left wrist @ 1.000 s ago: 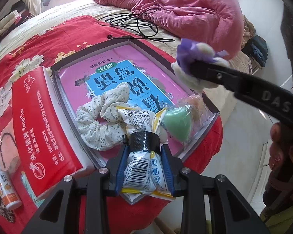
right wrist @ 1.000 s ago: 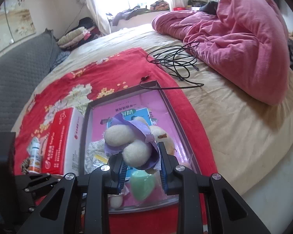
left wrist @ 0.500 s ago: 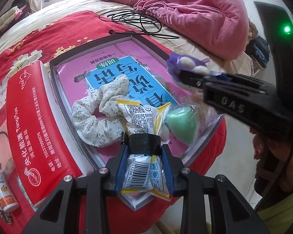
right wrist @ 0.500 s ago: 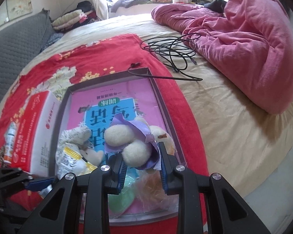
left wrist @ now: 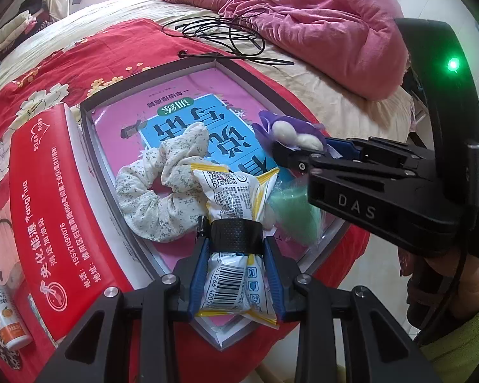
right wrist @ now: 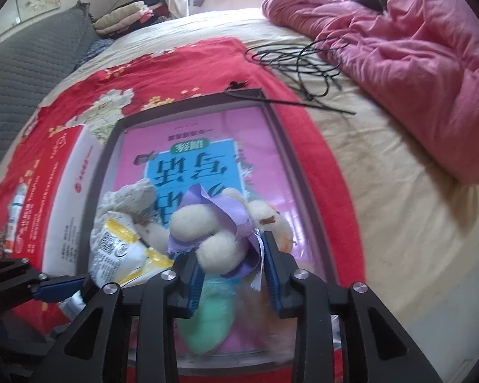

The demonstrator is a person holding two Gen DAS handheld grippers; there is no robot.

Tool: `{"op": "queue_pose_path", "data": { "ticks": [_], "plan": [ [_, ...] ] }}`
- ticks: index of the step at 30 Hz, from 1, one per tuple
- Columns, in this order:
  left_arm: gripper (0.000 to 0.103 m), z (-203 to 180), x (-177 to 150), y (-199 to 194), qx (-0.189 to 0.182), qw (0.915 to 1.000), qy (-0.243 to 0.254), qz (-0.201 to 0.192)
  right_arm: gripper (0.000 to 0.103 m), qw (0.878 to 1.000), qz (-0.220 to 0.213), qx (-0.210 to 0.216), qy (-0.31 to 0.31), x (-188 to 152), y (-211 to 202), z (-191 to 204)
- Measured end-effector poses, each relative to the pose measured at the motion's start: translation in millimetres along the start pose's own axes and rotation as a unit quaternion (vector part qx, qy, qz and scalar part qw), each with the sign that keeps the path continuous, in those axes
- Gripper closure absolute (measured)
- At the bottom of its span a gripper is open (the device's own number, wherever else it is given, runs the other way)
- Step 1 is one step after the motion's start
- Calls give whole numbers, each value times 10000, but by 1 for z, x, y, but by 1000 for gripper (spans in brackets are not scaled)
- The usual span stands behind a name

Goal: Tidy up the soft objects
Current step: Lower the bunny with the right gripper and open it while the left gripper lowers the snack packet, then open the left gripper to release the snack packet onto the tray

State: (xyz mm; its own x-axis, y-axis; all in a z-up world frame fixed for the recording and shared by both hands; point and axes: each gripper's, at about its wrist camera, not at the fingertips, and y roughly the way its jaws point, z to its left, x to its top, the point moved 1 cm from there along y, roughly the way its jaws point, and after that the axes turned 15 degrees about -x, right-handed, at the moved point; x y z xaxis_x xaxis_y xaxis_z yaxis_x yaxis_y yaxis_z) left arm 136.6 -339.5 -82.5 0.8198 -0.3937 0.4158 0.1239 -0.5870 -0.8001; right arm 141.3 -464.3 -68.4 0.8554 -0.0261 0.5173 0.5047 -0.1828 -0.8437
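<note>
With the right gripper (right wrist: 231, 274) opening around the purple plush (right wrist: 207, 233) and the left gripper (left wrist: 236, 268) clamped on the snack packet (left wrist: 233, 210), the plush is released onto the crowded tray (right wrist: 306, 191) — a roll-off is risked.

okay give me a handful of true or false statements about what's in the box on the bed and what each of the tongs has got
1. The left tongs grip a snack packet. True.
2. The floral scrunchie lies outside the box. False: it lies inside, on the pink book.
3. The right tongs, jaws opening, have a purple-and-cream plush toy between them. True.
4. The black cable sits inside the box. False: it lies on the bed beyond it.
</note>
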Motion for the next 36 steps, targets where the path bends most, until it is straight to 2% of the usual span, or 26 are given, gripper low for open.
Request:
{"op": "queue_pose_path", "data": {
  "ticks": [18, 23, 28, 32, 36],
  "plan": [
    [68, -1, 0, 0, -48, 10000, 28, 26, 62, 9999, 92, 109, -71, -6, -4, 3],
    [68, 0, 2, 2, -58, 10000, -15, 45, 53, 9994, 172, 234, 176, -8, -5, -9],
    [68, -4, 2, 4, -77, 9999, 28, 79, 51, 9993, 176, 250, 235, -11, -11, -14],
    [68, -5, 3, 7, -119, 9999, 1, 114, 41, 9991, 92, 264, 316, -13, -22, -20],
    [68, -5, 4, 8, -164, 9998, -77, 121, 40, 9991, 41, 192, 375, -15, -31, -27]
  ]
}}
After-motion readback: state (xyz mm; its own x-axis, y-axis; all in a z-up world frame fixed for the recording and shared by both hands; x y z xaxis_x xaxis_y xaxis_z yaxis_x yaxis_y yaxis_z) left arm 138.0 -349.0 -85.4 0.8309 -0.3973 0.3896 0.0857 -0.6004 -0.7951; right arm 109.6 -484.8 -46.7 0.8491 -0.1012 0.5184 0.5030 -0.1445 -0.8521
